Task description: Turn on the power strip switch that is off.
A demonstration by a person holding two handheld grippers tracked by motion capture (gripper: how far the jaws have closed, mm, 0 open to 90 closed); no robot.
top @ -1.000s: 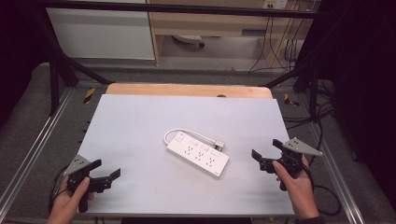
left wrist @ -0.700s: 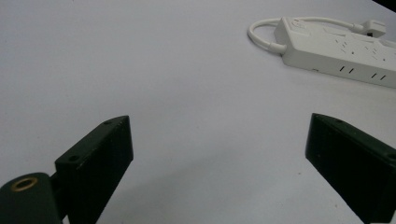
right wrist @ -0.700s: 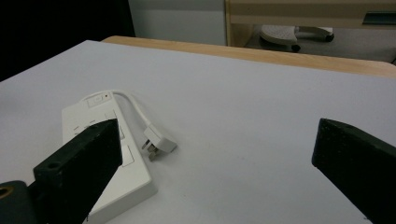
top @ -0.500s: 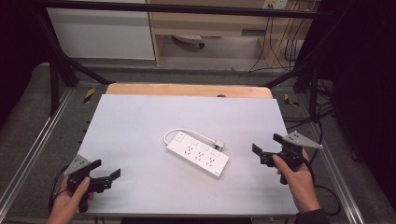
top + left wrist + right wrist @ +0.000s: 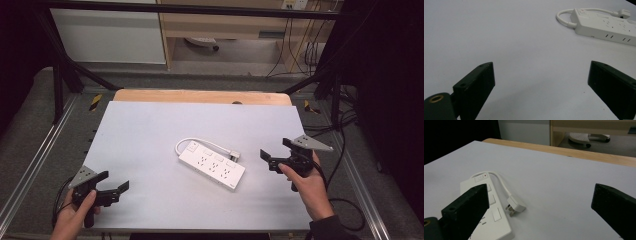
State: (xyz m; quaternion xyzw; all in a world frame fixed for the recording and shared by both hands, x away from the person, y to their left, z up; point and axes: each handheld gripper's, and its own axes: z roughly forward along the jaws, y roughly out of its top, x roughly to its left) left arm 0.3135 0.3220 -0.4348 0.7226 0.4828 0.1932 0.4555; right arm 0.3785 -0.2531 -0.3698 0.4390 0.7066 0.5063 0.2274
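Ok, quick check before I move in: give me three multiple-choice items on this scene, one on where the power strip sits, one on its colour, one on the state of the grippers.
1. Where does the power strip lie?
A. near the middle of the table
B. on the floor
C. between the left gripper's jaws

2. What colour are the strip and its cord?
A. black
B. white
C. orange

3. How do the left gripper and right gripper stand?
A. both shut on the cord
B. one shut on the strip
C. both open, holding nothing

Answers: 1 A, the high view shows it mid-table, apart from both grippers. 2 B, body, cord and plug all look white. 3 C, each gripper view shows wide-apart jaws with bare table between.
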